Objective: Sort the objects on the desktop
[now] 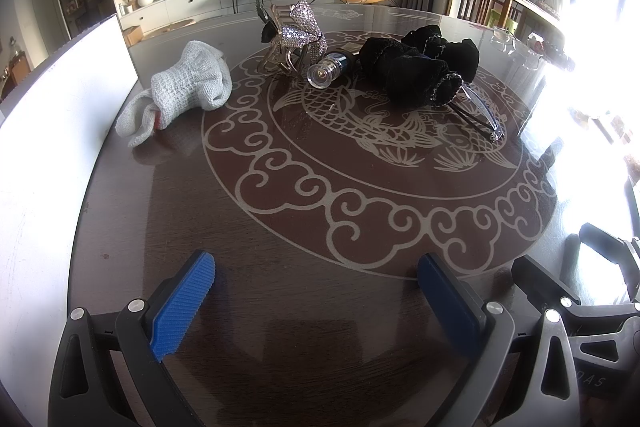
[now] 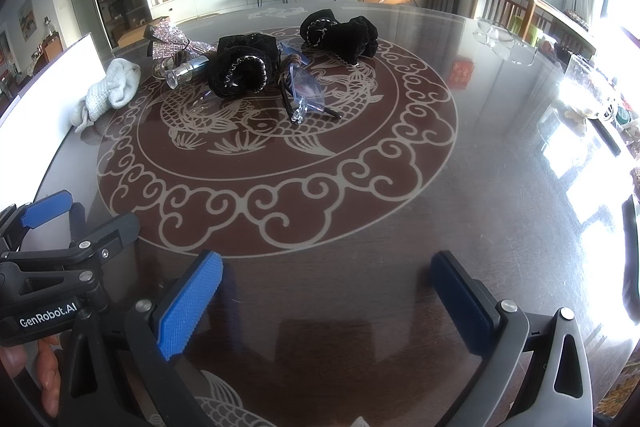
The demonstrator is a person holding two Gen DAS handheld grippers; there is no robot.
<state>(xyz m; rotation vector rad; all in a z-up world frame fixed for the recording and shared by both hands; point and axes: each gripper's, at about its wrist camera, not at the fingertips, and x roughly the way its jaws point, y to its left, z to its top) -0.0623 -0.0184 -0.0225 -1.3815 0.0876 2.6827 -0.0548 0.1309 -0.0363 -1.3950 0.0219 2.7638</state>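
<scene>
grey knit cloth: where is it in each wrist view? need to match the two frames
Left wrist: grey knit cloth lies left of centre, upper half, beside the white board, left of the sparkly bow.
Right wrist: grey knit cloth sits at the far left, smaller, again against the white board.
Shared landmark: the fish medallion on the table; the cloth lies just off its left rim in both.
</scene>
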